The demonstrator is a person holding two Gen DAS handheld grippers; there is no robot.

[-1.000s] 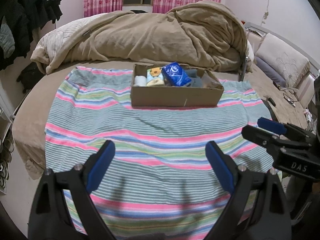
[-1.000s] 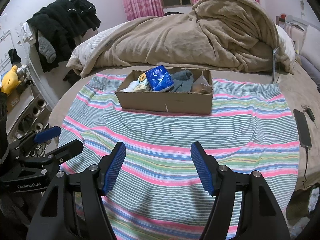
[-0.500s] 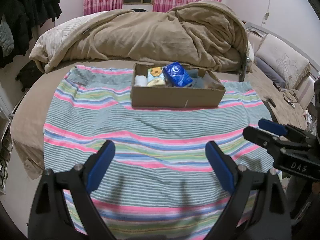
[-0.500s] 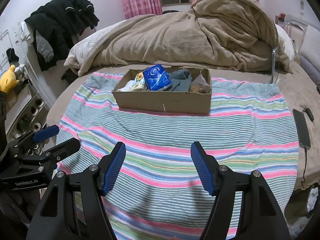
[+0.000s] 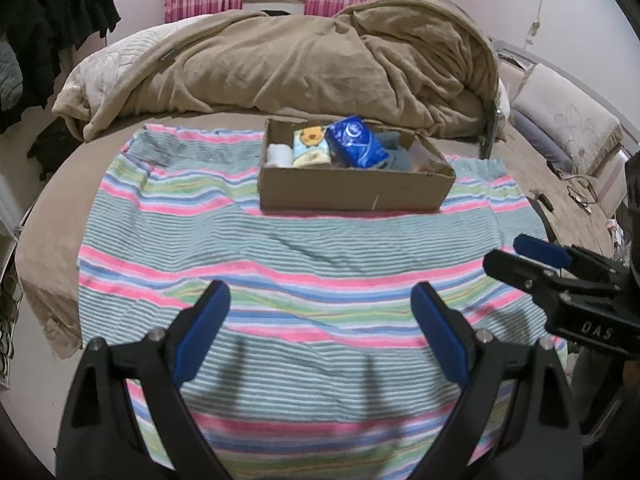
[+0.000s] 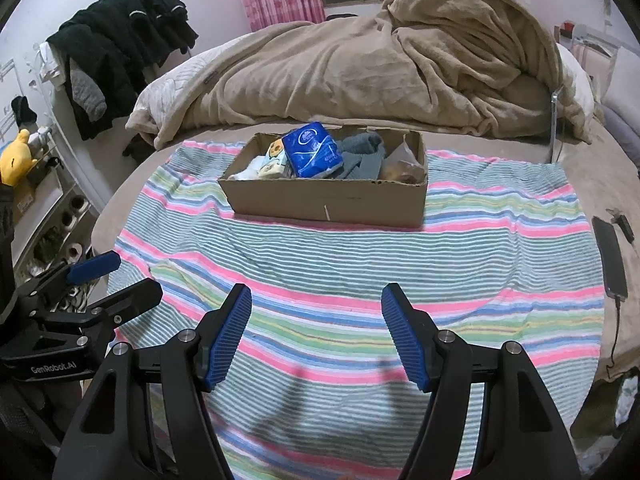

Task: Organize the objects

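Cardboard box [image 5: 352, 190] (filled) lies well beyond both spread hand-held grippers.

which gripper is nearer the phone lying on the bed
Right. The right gripper hovers open over the striped towel, with the phone just off its right side. The left gripper sits farther left, beyond the right one.

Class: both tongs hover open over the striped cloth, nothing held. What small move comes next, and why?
Probably advance the right tongs toward the cardboard box. Both tongs are open and empty, and every loose item, like the blue packet, sits in that box.
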